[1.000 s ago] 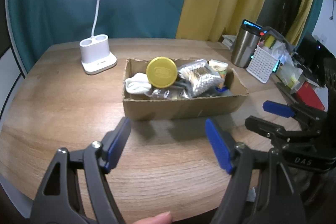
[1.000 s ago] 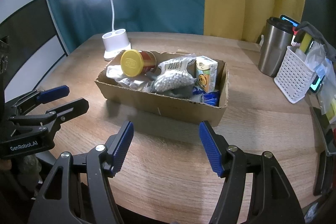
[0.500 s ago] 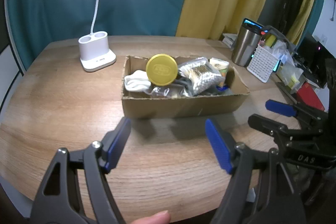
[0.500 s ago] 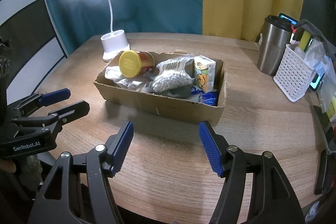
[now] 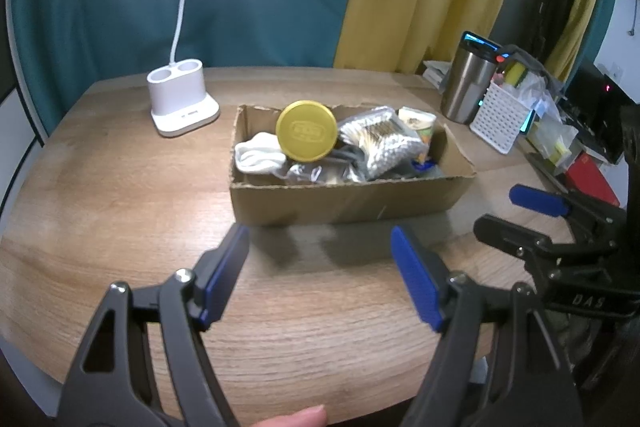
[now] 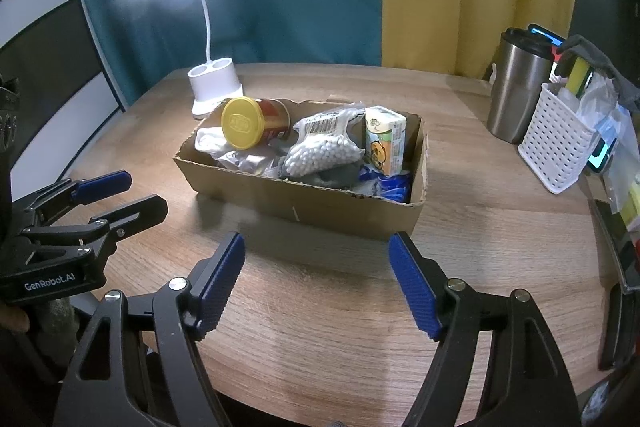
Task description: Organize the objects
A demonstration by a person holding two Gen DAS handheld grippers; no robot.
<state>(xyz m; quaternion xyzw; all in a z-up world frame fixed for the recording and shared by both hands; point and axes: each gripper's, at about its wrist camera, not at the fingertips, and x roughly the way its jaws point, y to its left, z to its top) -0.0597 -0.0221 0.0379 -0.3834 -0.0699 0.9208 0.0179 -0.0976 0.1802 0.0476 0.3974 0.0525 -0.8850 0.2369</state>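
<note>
box (image 6: 320,199) plain brown cardboard | jar lid (image 6: 239,123) yellow, body red | juice carton (image 6: 385,146) cream-green with orange cartoon print | bag (image 6: 322,153) clear, white beads | lamp base (image 6: 215,83) white | tumbler (image 6: 516,87) steel-grey | basket (image 6: 556,147) white, perforated | table (image 6: 320,307) wood-grain tan | gripper pads (image 6: 218,281) blue, ribbed

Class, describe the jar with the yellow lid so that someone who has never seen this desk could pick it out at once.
Find the open cardboard box in the middle of the wooden table. At its end nearest the white lamp, a jar lies on its side. Its round yellow lid and red label are unlike the soft bags beside it.
</note>
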